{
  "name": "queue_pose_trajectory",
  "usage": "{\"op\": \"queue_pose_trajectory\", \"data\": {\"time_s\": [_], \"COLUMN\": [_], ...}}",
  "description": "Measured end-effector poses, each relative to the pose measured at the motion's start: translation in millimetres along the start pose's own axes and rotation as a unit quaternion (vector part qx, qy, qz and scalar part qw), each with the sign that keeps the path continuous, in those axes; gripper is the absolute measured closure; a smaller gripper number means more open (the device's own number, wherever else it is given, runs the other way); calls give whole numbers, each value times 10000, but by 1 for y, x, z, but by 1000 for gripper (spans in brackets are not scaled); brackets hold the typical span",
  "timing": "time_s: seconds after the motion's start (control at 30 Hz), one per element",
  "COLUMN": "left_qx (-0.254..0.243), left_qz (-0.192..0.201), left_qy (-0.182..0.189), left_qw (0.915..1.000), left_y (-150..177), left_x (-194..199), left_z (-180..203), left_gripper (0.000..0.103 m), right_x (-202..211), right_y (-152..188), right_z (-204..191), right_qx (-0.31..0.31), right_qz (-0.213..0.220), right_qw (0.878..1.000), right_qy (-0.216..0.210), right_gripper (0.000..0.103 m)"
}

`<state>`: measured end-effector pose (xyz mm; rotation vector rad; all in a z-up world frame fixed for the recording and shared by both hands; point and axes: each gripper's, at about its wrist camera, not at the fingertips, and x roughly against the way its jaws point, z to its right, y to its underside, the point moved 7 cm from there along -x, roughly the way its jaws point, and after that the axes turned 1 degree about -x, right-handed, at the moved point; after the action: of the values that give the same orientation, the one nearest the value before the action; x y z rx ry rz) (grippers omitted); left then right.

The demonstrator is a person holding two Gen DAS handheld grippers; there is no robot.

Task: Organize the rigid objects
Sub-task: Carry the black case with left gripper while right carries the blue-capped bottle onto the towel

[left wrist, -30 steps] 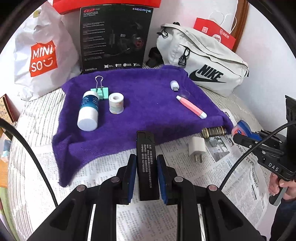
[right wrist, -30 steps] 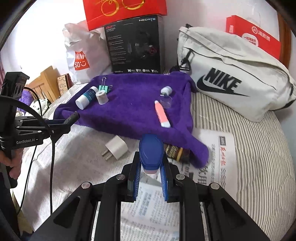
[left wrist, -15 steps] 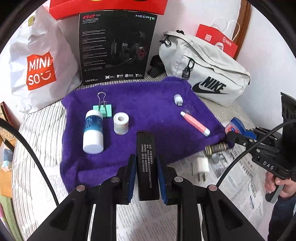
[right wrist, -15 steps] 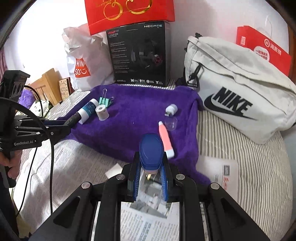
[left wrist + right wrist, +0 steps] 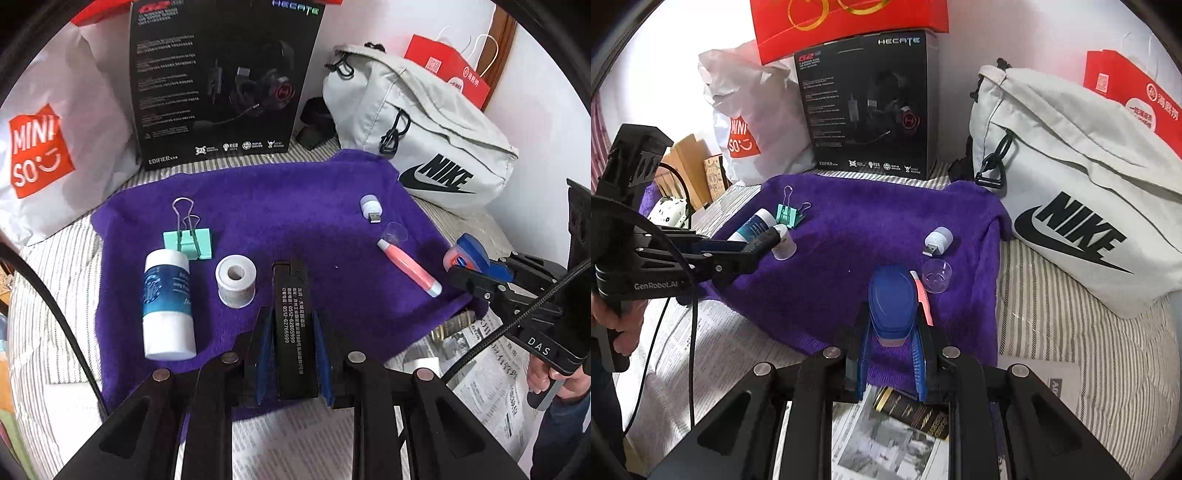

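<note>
My left gripper [image 5: 290, 332] is shut on a black lighter [image 5: 293, 317] and holds it over the near part of the purple towel [image 5: 295, 206]. My right gripper [image 5: 892, 332] is shut on a blue-capped container [image 5: 892, 301] over the towel's near right edge; it also shows in the left wrist view [image 5: 467, 254]. On the towel lie a white-and-blue bottle [image 5: 168, 302], a tape roll [image 5: 235, 282], a mint binder clip [image 5: 188, 240], a pink pen [image 5: 408, 267], a clear cap [image 5: 936, 275] and a small white USB light [image 5: 370, 206].
A black headphone box [image 5: 225, 81], a Miniso bag [image 5: 48, 147], a Nike bag [image 5: 417, 136] and a red bag [image 5: 448, 70] stand behind the towel. Newspaper [image 5: 491, 376] covers the striped bed in front. A dark gold-printed tube [image 5: 912, 408] lies on it.
Both grippers have moved forward over the towel with their objects still held. The white charger on the newspaper has dropped out of view.
</note>
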<state>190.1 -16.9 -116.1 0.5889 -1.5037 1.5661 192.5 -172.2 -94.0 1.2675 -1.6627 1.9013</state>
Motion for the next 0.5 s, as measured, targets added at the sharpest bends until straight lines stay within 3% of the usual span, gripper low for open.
{"op": "queue_pose_trajectory", "data": {"time_s": [0.5], "left_qx": [92], "left_qz": [-280], "left_qy": [32], "left_qw": [9996], "left_y": [2], "left_x": [-28], "left_z": [-16], "left_gripper": [82], "right_x": [-35], "right_y": [-8], "right_z": [-5], "right_qx": [140], "right_qz": [-274], "right_qw": [9994], "right_qy": [-146], "right_gripper": [83]}}
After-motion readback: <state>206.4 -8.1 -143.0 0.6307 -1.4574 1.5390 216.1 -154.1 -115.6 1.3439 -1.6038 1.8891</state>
